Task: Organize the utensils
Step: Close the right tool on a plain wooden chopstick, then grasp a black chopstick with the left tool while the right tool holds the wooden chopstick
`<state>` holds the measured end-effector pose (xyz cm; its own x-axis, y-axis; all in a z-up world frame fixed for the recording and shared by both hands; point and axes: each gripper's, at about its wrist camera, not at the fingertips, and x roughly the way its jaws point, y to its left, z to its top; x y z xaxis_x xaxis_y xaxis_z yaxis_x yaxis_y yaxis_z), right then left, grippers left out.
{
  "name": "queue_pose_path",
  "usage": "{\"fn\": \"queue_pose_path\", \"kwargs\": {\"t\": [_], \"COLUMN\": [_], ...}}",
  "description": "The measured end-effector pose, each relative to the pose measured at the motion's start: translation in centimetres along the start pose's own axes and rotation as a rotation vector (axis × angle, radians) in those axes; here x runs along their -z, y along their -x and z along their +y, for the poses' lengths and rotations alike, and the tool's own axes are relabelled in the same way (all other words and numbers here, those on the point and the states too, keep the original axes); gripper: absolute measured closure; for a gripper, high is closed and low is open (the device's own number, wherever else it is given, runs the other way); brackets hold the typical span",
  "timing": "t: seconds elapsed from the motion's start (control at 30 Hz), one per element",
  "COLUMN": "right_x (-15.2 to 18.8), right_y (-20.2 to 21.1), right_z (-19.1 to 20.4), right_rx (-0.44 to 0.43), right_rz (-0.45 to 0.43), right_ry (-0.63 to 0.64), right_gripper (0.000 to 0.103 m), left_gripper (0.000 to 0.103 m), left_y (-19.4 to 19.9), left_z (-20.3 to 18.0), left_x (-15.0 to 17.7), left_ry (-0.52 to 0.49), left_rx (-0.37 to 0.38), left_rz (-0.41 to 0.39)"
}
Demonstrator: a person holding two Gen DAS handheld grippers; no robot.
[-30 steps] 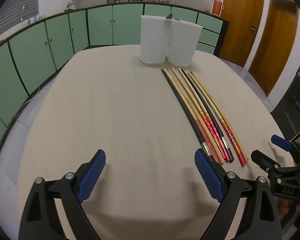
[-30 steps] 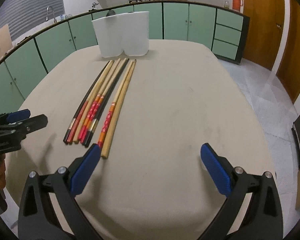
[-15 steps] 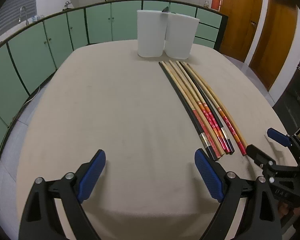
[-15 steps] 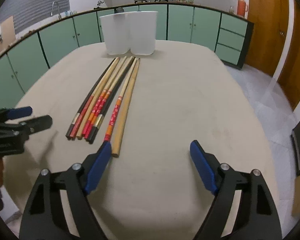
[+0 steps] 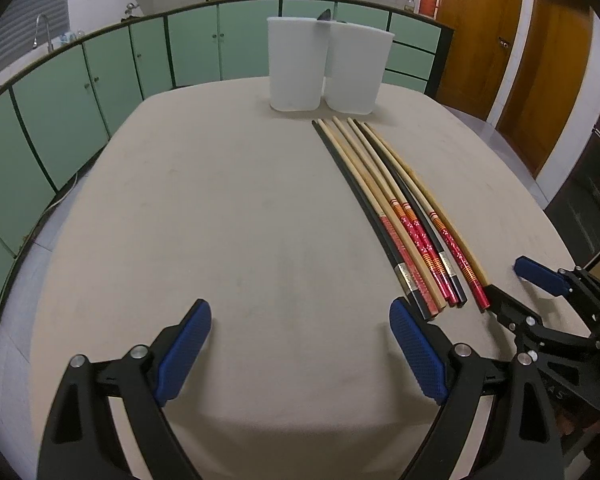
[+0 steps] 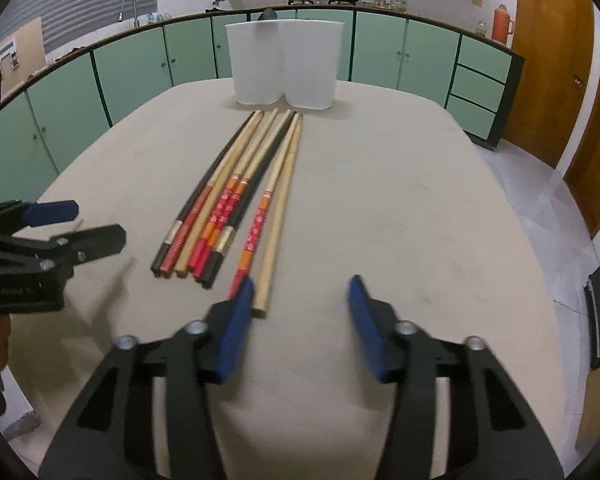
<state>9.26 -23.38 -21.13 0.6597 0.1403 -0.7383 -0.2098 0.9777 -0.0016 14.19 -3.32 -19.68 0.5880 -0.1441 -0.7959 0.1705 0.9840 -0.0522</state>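
Observation:
Several long chopsticks (image 5: 396, 208) lie side by side on the beige table (image 5: 228, 240), black, plain wood and red-patterned; they also show in the right wrist view (image 6: 240, 192). Two white plastic containers (image 5: 324, 64) stand at the table's far end, also in the right wrist view (image 6: 286, 66). My left gripper (image 5: 300, 354) is open and empty, left of the chopsticks' near ends. My right gripper (image 6: 300, 320) is open and empty; its left fingertip (image 6: 236, 320) is beside the near end of the rightmost wooden chopstick (image 6: 276, 216). It also shows in the left wrist view (image 5: 516, 292).
Green cabinets (image 5: 100, 80) run around the far and left sides. Wooden doors (image 5: 540, 60) stand at the right. The left gripper shows at the left edge of the right wrist view (image 6: 60, 228). A dark object pokes up behind the containers (image 6: 269, 14).
Both grippers moved forward toward the chopsticks. My right gripper's jaws narrowed and its left finger came up beside the rightmost chopsticks' near ends.

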Motion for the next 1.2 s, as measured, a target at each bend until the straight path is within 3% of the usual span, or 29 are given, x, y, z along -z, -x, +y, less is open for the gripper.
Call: {"fn": "queue_pose_path", "kwargs": {"t": [0.13, 0.2, 0.5, 0.93, 1.2], "right_x": [-0.2, -0.1, 0.2, 0.5, 0.5], "right_y": [-0.2, -0.2, 0.2, 0.3, 0.3], "right_z": [0.7, 0.8, -1.1, -2.3, -2.3], "right_rx": [-0.006, -0.001, 0.034, 0.023, 0.023], "right_rz": [-0.008, -0.008, -0.004, -0.012, -0.014], "right_ry": [0.019, 0.027, -0.025, -0.067, -0.067], "right_gripper": [0.089, 0.096, 0.096, 0.096, 0.096], "left_gripper": [0.014, 0.014, 0.014, 0.014, 0.015], "left_y": [0.0, 0.0, -0.7, -1.4, -1.2], "left_z": [-0.4, -0.7, -2.2, -2.8, -0.8], "left_x": [-0.1, -0.1, -0.3, -0.3, -0.2], "left_ry": [-0.008, -0.015, -0.028, -0.038, -0.007], "left_rx": [0.012, 0.018, 0.052, 0.022, -0.042], "left_rz": [0.004, 0.007, 0.025, 0.030, 0.024]}}
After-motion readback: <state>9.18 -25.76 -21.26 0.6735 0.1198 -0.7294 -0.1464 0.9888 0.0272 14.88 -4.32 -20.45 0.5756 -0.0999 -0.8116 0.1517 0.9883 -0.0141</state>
